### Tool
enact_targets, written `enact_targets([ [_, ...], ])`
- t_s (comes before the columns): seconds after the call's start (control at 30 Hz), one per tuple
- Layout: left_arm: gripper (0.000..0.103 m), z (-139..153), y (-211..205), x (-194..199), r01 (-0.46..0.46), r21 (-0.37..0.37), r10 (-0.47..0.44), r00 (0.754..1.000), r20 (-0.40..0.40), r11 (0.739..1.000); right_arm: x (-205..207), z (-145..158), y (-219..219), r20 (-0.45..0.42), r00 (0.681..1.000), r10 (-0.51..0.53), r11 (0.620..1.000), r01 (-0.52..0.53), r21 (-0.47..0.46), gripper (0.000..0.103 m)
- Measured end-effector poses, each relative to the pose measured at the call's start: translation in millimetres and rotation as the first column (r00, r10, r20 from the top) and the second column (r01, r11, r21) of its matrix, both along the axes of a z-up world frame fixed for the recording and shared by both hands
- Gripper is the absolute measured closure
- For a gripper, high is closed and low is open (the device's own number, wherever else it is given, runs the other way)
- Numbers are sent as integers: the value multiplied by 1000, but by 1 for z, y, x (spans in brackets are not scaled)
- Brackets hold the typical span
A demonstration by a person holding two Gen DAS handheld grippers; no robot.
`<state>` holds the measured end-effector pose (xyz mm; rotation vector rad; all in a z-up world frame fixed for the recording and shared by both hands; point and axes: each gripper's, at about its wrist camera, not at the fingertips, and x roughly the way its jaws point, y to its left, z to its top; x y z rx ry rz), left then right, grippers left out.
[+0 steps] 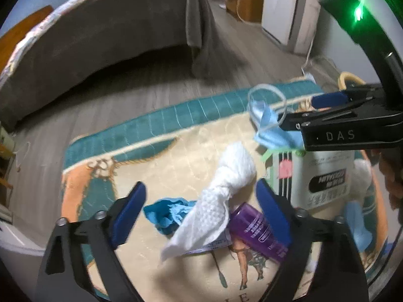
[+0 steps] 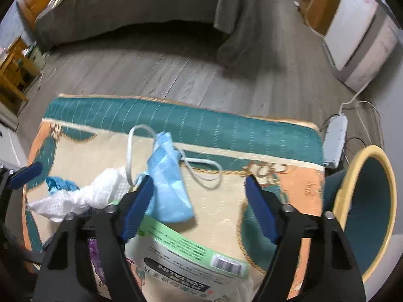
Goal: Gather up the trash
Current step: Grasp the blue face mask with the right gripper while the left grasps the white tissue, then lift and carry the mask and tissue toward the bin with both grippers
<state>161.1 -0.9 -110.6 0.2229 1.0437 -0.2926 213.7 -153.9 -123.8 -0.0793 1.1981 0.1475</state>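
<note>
On a patterned rug [image 1: 176, 115] lies scattered trash. My left gripper [image 1: 201, 214] hangs open over a crumpled white paper towel [image 1: 226, 183], which lies between its fingers untouched. A purple can [image 1: 254, 231] lies by the right finger and a crumpled blue glove [image 1: 168, 214] by the left. My right gripper [image 2: 199, 209] is also open, above a white-and-green package [image 2: 181, 256]. A light-blue face mask [image 2: 168, 188] lies just beside its left finger. The left wrist view shows the right gripper [image 1: 297, 113] side-on near the mask [image 1: 269, 125].
A teal bin with a yellow rim [image 2: 352, 176] stands just off the rug's right side. A grey power strip [image 2: 335, 141] and cables lie on the wood floor beside it. A bed with a grey cover [image 2: 131, 5] and a white appliance [image 2: 352, 32] stand further off.
</note>
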Motion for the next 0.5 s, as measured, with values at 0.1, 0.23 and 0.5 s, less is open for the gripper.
enact_targets([
  [0.1, 28, -10, 0, 4, 7, 2, -7, 999, -35, 1000, 2, -9, 7, -29, 999, 20, 1000, -20, 13, 43],
  [0.23, 31, -19, -2, 9, 17, 6, -17, 998, -67, 1000, 6, -18, 11, -52, 998, 30, 999, -29, 23, 50],
  [0.5, 79, -18, 0, 11, 25, -16, -26, 998, -56, 1000, 7, -17, 12, -63, 997, 47, 995, -41, 87, 82],
])
